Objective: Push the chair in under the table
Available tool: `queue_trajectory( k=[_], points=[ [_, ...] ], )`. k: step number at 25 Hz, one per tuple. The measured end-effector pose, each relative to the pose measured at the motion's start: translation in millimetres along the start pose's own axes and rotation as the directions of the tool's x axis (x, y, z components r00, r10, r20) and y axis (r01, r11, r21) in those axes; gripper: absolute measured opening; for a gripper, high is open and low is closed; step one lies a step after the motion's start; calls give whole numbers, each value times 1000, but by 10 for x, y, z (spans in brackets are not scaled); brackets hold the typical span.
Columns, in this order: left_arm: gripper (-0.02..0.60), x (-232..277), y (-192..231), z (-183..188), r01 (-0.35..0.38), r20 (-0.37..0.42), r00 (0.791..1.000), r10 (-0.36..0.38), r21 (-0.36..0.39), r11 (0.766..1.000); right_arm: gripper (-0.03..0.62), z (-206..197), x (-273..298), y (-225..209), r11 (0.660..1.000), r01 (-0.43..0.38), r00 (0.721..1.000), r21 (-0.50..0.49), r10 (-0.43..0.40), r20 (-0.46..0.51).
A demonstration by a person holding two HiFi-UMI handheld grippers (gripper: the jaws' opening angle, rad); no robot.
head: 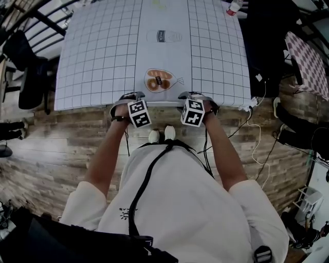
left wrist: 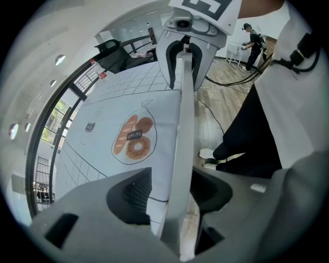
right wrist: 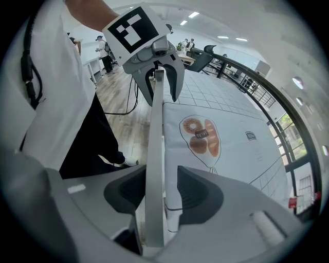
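The chair shows only as a thin grey top rail (head: 163, 104) lying along the near edge of the table (head: 103, 61), which wears a white gridded cloth. My left gripper (head: 130, 97) and right gripper (head: 194, 96) point down over that rail, side by side. In the left gripper view the rail (left wrist: 184, 128) runs between the jaws of the left gripper (left wrist: 174, 194), with cloth showing in the gap beside one pad. In the right gripper view the rail (right wrist: 156, 154) stands likewise between the spread jaws of the right gripper (right wrist: 162, 195). Both are open, with no pad pressing.
A bread drawing (head: 160, 80) is printed on the cloth near the grippers. A black office chair (head: 28, 77) stands at the left, a bottle (head: 234, 7) on the table's far edge. Cables (head: 257, 144) trail over the wooden floor at the right. The person's white shoes (head: 162, 134) stand close to the table.
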State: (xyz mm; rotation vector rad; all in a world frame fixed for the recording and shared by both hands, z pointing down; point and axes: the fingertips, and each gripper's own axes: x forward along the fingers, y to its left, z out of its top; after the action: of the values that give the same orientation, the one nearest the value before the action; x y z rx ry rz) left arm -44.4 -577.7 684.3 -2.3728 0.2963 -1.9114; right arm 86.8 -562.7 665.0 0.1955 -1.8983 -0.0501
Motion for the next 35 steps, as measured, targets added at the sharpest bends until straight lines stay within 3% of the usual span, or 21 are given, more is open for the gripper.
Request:
queue_trajectory(
  k=[8,10,13,15,17,21,23,25,31,35],
  points=[
    [221,-33,30,47,-12,12,1000,12,5,1000,161,-19,-36,-32,1000,22,1000,18,-21,-3],
    [218,-130,30,101,-28,61,998,29,-18,999,139,48,-137,-14,999,26,999,46,-28,35],
    [236,-347,25,166,-38,178,982,58,-112,993,114,224,-417,-7,986,56,982,157,-83,168],
    [229,-517,66,223,-52,253,963,93,-161,986,19,342,-668,-92,960,84,946,266,-161,282],
    [176,-707,139,283,-70,329,933,148,-236,969,5,437,-916,-168,921,72,894,382,-230,385],
    [9,-1144,305,343,-20,476,837,271,-468,883,5,553,-1322,-275,813,25,772,581,-386,506],
    [8,-1325,367,317,29,519,796,310,-545,838,5,581,-1450,-322,759,15,722,651,-459,518],
    [8,-1424,395,304,55,543,769,339,-584,810,5,564,-1541,-348,723,17,690,691,-508,515],
    [8,-1548,283,395,82,552,741,383,-640,764,5,362,-1820,-262,685,22,642,728,-568,515],
    [8,-1562,246,369,98,551,737,392,-660,745,5,362,-1915,-211,667,-2,618,745,-585,526]
  ],
)
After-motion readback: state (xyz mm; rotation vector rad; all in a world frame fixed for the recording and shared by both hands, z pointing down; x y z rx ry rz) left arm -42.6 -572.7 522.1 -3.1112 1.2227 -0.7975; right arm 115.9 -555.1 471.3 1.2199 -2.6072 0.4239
